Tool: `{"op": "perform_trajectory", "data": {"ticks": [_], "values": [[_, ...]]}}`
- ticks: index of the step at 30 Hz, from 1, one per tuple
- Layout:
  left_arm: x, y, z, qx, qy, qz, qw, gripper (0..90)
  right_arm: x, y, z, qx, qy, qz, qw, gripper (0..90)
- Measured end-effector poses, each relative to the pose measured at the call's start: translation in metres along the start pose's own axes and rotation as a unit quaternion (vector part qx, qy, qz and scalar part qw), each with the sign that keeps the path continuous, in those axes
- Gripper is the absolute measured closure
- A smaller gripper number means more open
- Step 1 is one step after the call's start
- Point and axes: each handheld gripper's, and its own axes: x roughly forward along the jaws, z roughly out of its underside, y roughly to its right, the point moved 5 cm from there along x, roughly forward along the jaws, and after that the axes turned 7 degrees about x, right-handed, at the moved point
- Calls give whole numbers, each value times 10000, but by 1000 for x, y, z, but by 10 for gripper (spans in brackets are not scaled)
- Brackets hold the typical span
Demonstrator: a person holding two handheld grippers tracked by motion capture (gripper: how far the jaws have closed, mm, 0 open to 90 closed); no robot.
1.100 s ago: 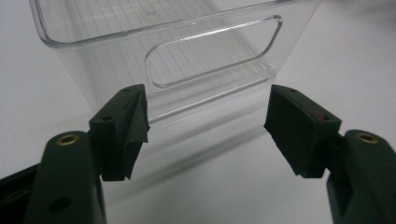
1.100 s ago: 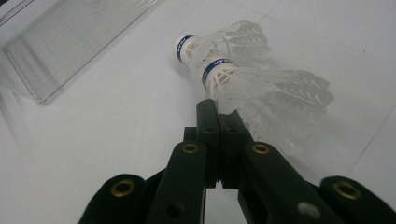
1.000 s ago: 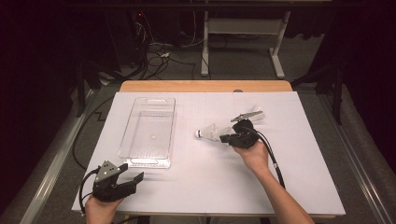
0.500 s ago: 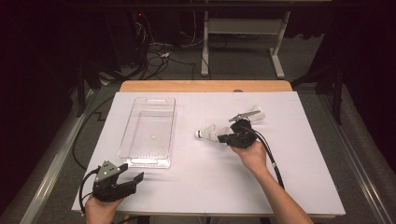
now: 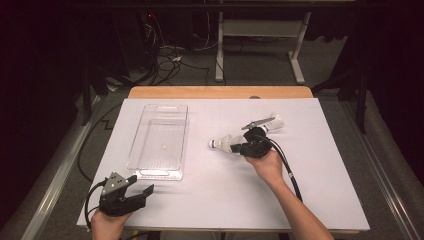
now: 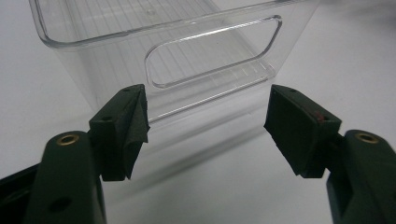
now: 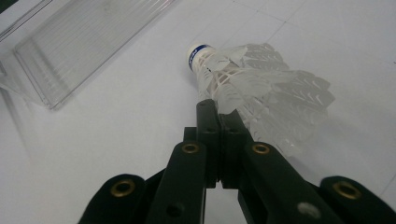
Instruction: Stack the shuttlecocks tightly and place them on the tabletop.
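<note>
High view, change: over the last second my right tool (image 5: pixel 241 147) has carried the shuttlecock (image 5: pixel 223 144) a little leftward, toward the clear bin (image 5: pixel 159 141); my left tool (image 5: pixel 131 191) has not moved.
Meaning: I judge this to be the transfer leg, with the shuttlecock gripped and partway across, not yet over the bin.
Right tool state: in the right gripper view the jaws are pinched almost together on the shuttlecock's (image 7: pixel 243 88) feather skirt, cork end with its blue band pointing away toward the bin (image 7: pixel 79 46).
Shuttlecock place: just beyond my right tool, right of the bin and apart from it; whether it clears the worktop (image 5: pixel 310 165) I cannot tell.
Second shuttlecock (image 5: pixel 272 122): lies behind my right hand (image 5: pixel 267 165).
Left tool state: jaws spread wide, nothing between them, facing the bin's handle slot (image 6: pixel 212 56).
Right arm pose: forearm reaches in from the bottom right, angled up and left.
</note>
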Motion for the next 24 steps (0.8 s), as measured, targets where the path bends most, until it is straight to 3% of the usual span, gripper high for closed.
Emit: {"op": "perform_trajectory", "data": {"ticks": [24], "values": [[0, 0, 0, -42, 43, -4, 10000, 310, 11, -2, -5, 3, -48, -1, 10000, 900]]}}
